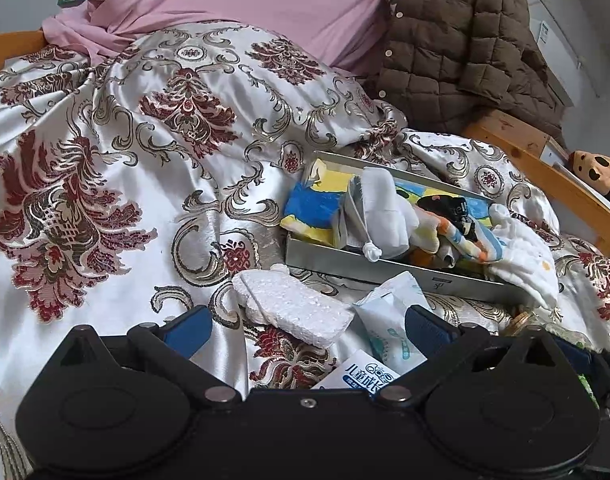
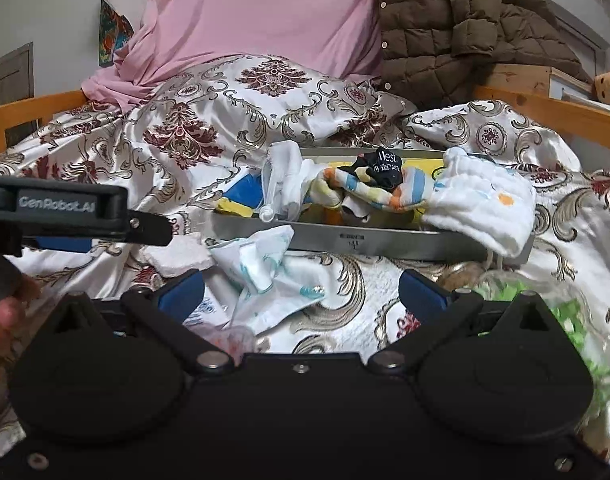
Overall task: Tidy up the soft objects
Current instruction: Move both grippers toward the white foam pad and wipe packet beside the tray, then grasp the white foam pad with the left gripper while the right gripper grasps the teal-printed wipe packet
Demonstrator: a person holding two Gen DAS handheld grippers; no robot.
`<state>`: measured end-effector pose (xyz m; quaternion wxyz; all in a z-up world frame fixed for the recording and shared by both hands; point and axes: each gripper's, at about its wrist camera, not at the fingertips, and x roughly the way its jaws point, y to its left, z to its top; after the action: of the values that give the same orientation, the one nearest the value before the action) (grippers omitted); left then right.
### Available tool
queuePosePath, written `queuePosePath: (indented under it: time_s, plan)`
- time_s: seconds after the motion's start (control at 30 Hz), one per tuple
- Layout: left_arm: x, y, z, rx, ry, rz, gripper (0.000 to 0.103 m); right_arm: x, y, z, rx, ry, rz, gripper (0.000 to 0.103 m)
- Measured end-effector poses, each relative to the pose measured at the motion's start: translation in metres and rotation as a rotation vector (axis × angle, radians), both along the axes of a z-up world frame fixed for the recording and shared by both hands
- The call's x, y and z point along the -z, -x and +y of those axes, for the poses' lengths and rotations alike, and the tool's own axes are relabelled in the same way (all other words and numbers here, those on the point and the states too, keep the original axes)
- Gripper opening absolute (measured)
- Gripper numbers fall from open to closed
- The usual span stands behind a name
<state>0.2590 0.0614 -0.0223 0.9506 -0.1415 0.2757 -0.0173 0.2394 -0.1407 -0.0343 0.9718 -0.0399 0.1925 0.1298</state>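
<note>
Looking through the left wrist, my left hand-held gripper [image 1: 307, 326] is spread, empty, over a sponge [image 1: 291, 308] outside the tray [image 1: 385, 268]. Right wrist: right hand-held gripper [image 2: 301, 294] spread above a loose packet [image 2: 261, 264]; socks [image 2: 369, 192] already trayed, I judge roughly half done.

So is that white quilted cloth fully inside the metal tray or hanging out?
Hanging out. The white quilted cloth drapes over the metal tray at its right front rim, onto the bedspread.
</note>
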Motion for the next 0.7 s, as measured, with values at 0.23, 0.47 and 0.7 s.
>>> queuePosePath:
  time_s: [0.23, 0.47, 0.7]
  plan:
    - [0.005, -0.009, 0.0, -0.002, -0.017, 0.021, 0.102, -0.002, -0.027, 0.005, 0.002, 0.017, 0.009, 0.102]
    - [0.008, -0.015, 0.0, 0.031, -0.002, 0.022, 0.102, 0.001, -0.052, 0.007, 0.006, 0.065, 0.027, 0.102]
    - [0.007, -0.018, 0.002, 0.076, 0.066, 0.033, 0.102, 0.002, -0.072, 0.006, -0.03, 0.098, 0.071, 0.102]
